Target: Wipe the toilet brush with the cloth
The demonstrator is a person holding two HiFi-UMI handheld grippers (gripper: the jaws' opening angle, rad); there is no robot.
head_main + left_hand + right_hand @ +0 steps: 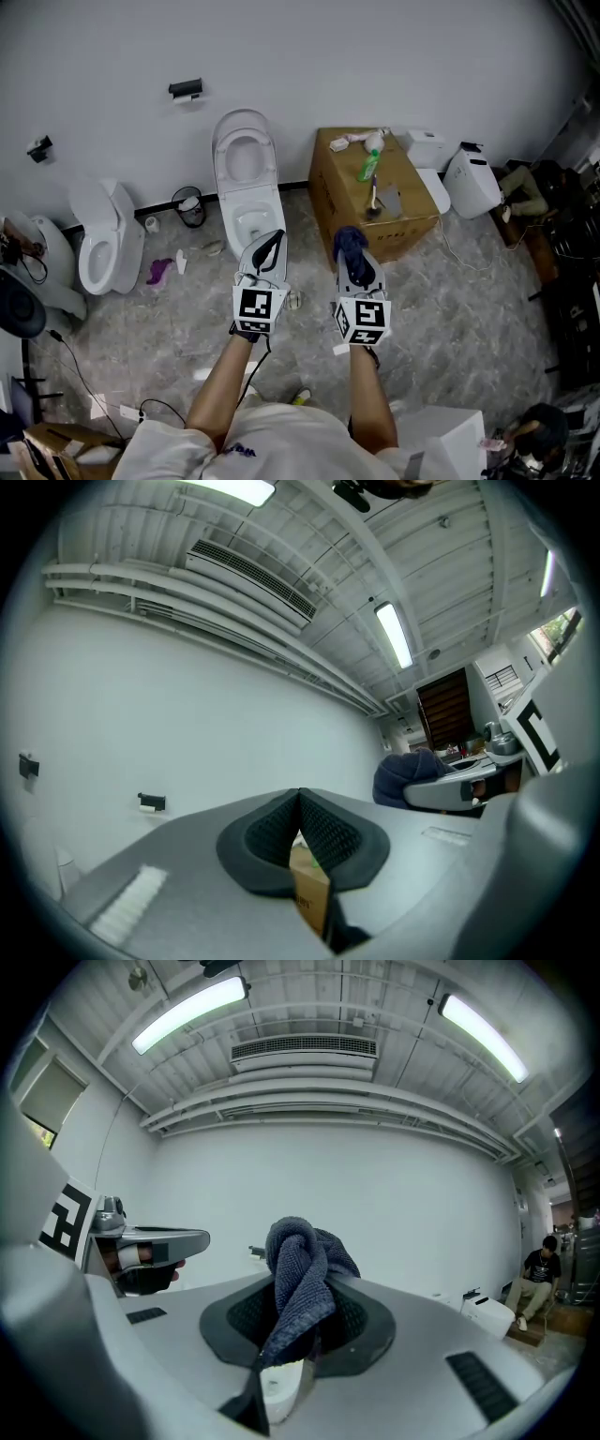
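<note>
Fingers of your right gripper [298,1283] clamp the limp cloth [302,1246]; the left gripper [300,801] has them together, empty. Take the stiff toilet brush [373,199], seemingly on the box [339,178], by its handle.

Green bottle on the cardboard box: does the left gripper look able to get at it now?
Probably yes: the left gripper, shut and empty, has nothing between it and the green bottle atop the cardboard box.

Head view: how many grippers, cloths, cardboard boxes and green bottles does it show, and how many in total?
Grippers: 2, the left gripper and the right gripper
Cloth: 1
Box: 1
Green bottle: 1
Total: 5
</note>
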